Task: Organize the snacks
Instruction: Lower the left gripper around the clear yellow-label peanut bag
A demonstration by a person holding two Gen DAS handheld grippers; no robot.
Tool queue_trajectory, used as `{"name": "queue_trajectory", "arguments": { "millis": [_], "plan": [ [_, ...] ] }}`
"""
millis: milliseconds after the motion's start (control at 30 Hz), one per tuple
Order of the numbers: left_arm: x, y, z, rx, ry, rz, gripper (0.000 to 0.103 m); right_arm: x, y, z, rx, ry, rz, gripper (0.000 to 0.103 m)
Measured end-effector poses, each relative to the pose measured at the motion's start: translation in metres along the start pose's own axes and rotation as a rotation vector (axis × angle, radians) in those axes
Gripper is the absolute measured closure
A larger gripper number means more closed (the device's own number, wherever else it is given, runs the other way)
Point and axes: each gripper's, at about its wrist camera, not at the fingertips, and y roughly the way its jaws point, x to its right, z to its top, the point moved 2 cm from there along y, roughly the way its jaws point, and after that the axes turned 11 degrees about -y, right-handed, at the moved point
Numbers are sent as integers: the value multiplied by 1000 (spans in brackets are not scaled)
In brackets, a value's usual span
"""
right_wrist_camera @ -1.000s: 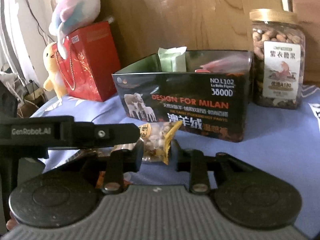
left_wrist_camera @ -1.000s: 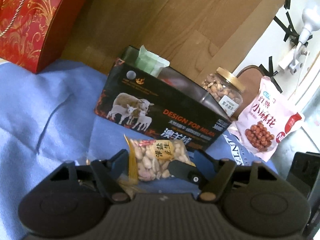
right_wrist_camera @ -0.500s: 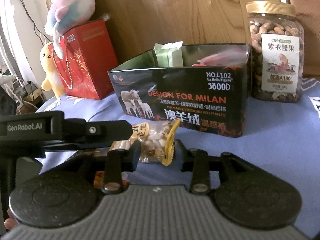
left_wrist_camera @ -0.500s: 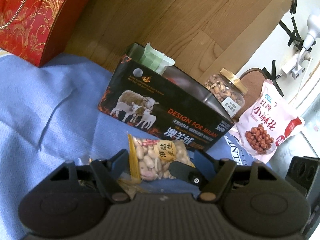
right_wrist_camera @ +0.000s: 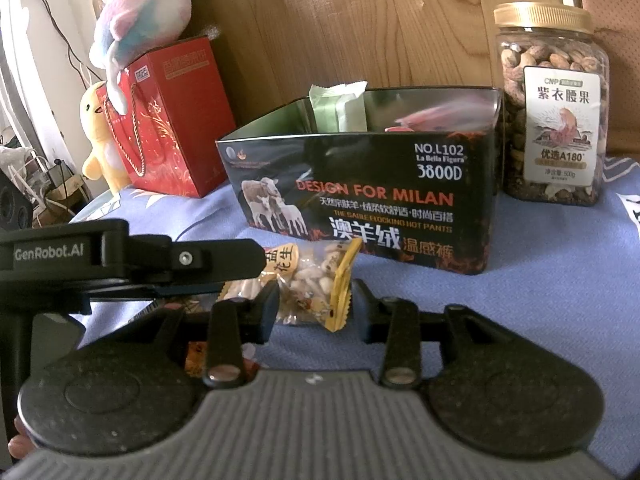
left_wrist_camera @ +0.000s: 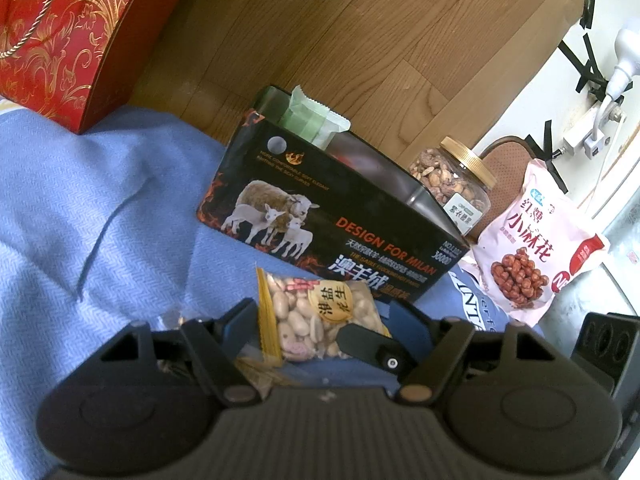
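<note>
A small clear bag of salted peanuts [left_wrist_camera: 320,316] with yellow edges stands just in front of the black open box [left_wrist_camera: 340,216] with sheep printed on it. My left gripper [left_wrist_camera: 322,320] is shut across the bag's width. One of its black fingers [right_wrist_camera: 180,258] reaches in from the left in the right wrist view. My right gripper [right_wrist_camera: 316,306] straddles the bag's [right_wrist_camera: 316,280] other end with open jaws, a gap showing at the yellow edge. A green packet [right_wrist_camera: 340,106] and a red one stick up inside the box [right_wrist_camera: 360,184].
A gold-lidded jar of nuts [right_wrist_camera: 552,112] stands right of the box and a pink snack bag [left_wrist_camera: 532,240] lies beyond it. A red gift bag [right_wrist_camera: 176,120] with plush toys [right_wrist_camera: 140,20] stands on the left. Blue cloth [left_wrist_camera: 100,200] covers the surface, with a wooden board behind.
My right gripper's jaws have spread apart and let go of the peanut bag's end. The bag stays between my left gripper's fingers. Neither hand has shifted.
</note>
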Motion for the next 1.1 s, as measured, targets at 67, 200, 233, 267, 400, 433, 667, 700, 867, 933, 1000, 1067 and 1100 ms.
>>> {"name": "queue_trajectory", "arguments": {
  "millis": [67, 200, 233, 267, 400, 433, 667, 700, 867, 933, 1000, 1067, 1100],
  "plan": [
    [0, 0, 0, 0, 0, 0, 28, 0, 0, 0, 0, 0, 0, 60],
    [0, 0, 0, -1, -1, -1, 28, -1, 1, 0, 0, -6, -2, 60],
    [0, 0, 0, -1, -1, -1, 28, -1, 1, 0, -1, -7, -2, 60],
    [0, 0, 0, -1, -1, -1, 28, -1, 1, 0, -1, -7, -2, 60],
    [0, 0, 0, -1, -1, -1, 28, -1, 1, 0, -1, -7, -1, 60],
    [0, 0, 0, -1, -1, -1, 28, -1, 1, 0, -1, -7, -1, 60],
    [0, 0, 0, -2, -2, -2, 27, -1, 1, 0, -1, -7, -1, 60],
    [0, 0, 0, -3, -2, -2, 26, -1, 1, 0, -1, -7, -1, 60],
    [0, 1, -1, -5, 4, -3, 24, 0, 1, 0, -1, -7, 0, 60],
    [2, 1, -1, -8, 15, -3, 21, 0, 1, 0, -1, -8, 0, 60],
    [3, 2, -2, -11, 24, -5, 18, 0, 1, 0, -1, -8, 0, 60],
    [3, 3, -2, -16, 29, -11, 15, 0, 1, 0, -1, -8, 0, 60],
    [4, 3, -2, -17, 29, -12, 15, 0, 1, 0, -1, -8, 0, 60]
  ]
}}
